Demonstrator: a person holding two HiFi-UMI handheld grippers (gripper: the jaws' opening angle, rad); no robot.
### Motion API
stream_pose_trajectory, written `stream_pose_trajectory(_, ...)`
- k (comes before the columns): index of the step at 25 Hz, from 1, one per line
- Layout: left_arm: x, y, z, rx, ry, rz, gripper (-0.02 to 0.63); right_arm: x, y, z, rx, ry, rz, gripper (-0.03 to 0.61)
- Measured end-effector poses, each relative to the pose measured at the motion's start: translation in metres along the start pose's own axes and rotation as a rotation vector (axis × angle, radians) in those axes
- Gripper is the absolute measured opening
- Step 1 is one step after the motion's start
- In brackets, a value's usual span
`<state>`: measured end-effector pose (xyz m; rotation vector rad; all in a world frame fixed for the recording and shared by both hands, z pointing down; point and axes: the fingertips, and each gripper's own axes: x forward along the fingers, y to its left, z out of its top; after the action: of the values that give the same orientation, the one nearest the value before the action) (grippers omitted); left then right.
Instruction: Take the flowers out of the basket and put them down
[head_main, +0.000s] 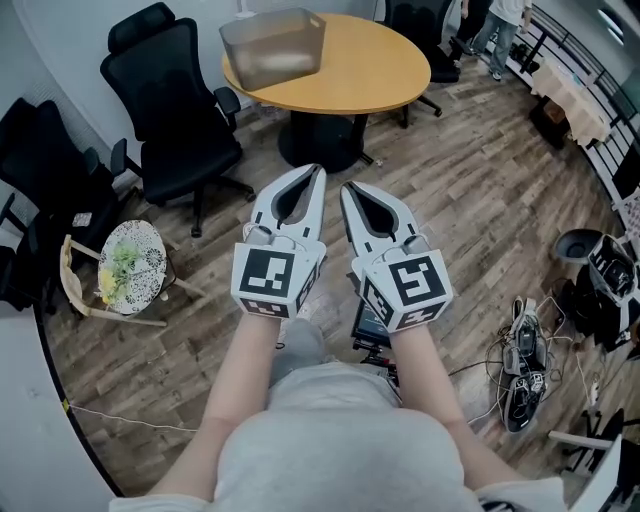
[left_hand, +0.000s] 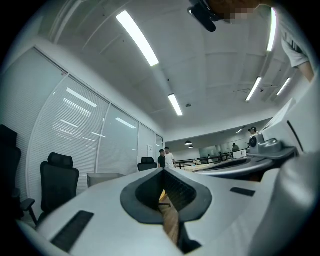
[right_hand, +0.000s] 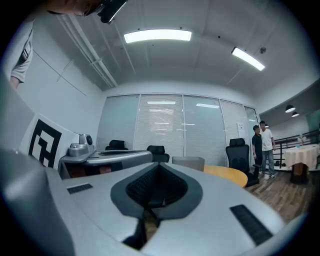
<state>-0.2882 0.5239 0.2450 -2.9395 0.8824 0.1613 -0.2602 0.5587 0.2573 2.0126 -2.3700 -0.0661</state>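
Note:
A bunch of pale green and yellow flowers (head_main: 120, 264) lies on a round speckled white piece (head_main: 143, 262) in a low wooden frame (head_main: 72, 285) on the floor at the left. A grey basket-like bin (head_main: 272, 45) stands on the round wooden table (head_main: 370, 65) ahead. My left gripper (head_main: 318, 172) and right gripper (head_main: 347, 187) are held side by side in mid-air above the floor, pointing at the table. Both are shut with nothing between the fingertips. In the left gripper view my left gripper (left_hand: 162, 170) points level across the room, and so does my right gripper (right_hand: 159, 165) in its own view.
Black office chairs (head_main: 175, 110) stand left of the table, and another (head_main: 45, 190) by the wall. Cables and gear (head_main: 525, 350) lie on the floor at the right, beside a dark bin (head_main: 580, 245). Two people (right_hand: 262, 150) stand far off near a railing.

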Motion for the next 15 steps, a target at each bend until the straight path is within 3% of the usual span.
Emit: stream_pose_trajectory(15, 0.09, 0.111, -0.032, -0.054, 0.039, 0.002, 0.003, 0.137, -0.034, -0.014, -0.007, 0.039, -0.012, 0.025)
